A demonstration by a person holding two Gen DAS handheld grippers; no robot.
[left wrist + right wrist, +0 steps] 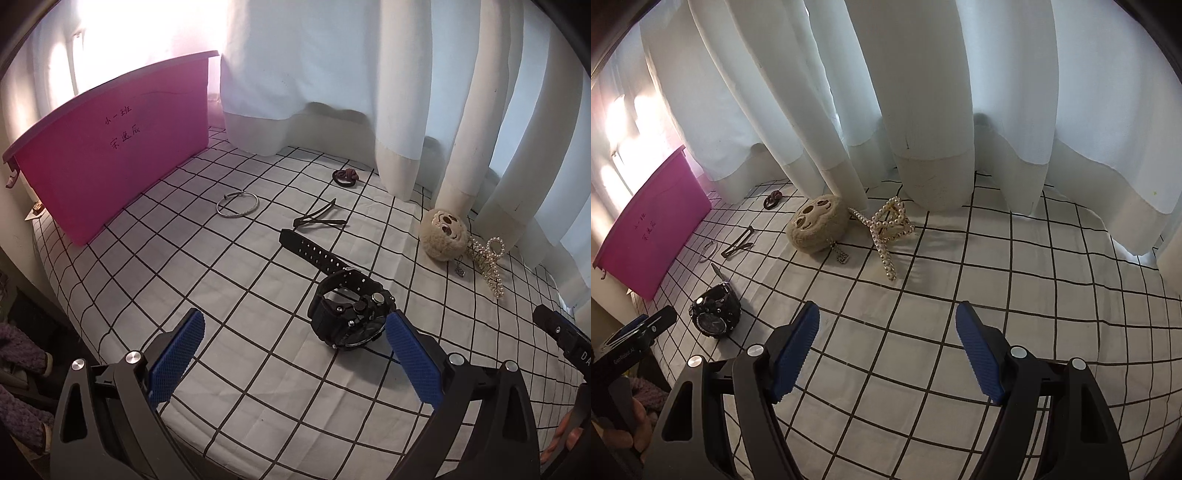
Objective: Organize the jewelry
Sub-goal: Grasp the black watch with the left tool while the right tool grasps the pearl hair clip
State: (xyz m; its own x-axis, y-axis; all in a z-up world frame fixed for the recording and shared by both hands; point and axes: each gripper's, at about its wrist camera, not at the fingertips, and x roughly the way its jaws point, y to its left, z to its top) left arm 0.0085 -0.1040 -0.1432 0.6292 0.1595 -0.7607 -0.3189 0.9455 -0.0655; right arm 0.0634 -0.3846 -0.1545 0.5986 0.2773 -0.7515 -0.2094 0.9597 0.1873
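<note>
A black wristwatch (pixel 347 314) lies on the checked cloth just ahead of my open left gripper (pixel 295 325), close to its right finger; it also shows in the right wrist view (pixel 714 315). A silver bangle (pixel 237 206), a dark hair clip (pixel 319 219), a dark red hair tie (pixel 346 176), a plush beige pouch (pixel 441 236) and a pearl claw clip (pixel 487 262) lie farther off. A pink box (pixel 110 155) stands at the back left. My right gripper (pixel 888 325) is open and empty, with the pearl claw clip (pixel 888 232) and the pouch (pixel 816 225) ahead of it.
White curtains (pixel 369 92) hang along the far edge of the checked cloth (pixel 240 295) and rest on it. The cloth's left edge drops off beside the pink box. The right gripper's body (pixel 561 332) shows at the right of the left wrist view.
</note>
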